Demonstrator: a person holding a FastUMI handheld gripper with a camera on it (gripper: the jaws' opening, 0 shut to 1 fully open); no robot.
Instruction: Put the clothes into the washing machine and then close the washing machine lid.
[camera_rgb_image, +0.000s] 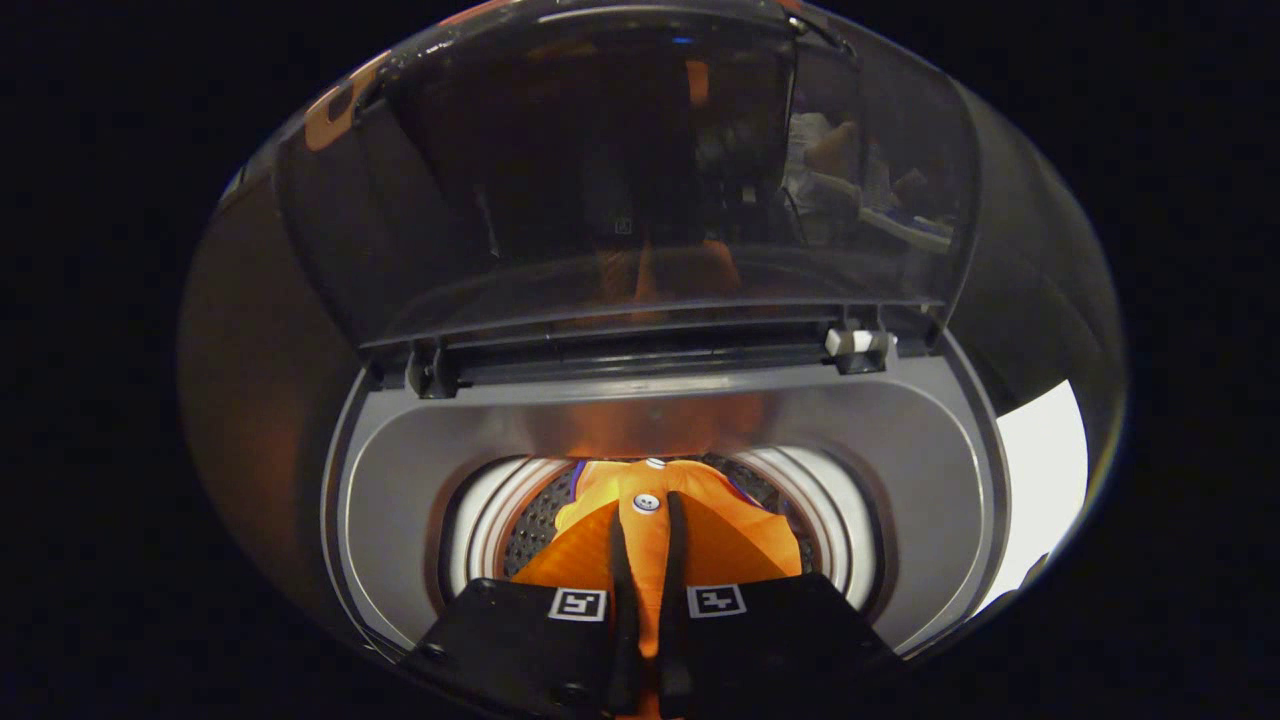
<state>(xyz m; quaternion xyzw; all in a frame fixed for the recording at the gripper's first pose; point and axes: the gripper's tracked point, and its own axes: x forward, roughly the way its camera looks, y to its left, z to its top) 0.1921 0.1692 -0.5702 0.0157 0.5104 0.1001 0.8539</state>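
Dim overall; the orange garment and white drum rim catch the light at lower centre. The raised lid carries murky reflections. Fisheye bending curves the edges.

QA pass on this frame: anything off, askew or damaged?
Nothing stands out. The gripper is shut on the orange garment, holding it over the drum. The washing machine lid stands open and upright, its hinges seated.

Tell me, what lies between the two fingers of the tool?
In the gripper view, a fold of the orange shirt lies between both fingers, pinched over the open washing machine drum.
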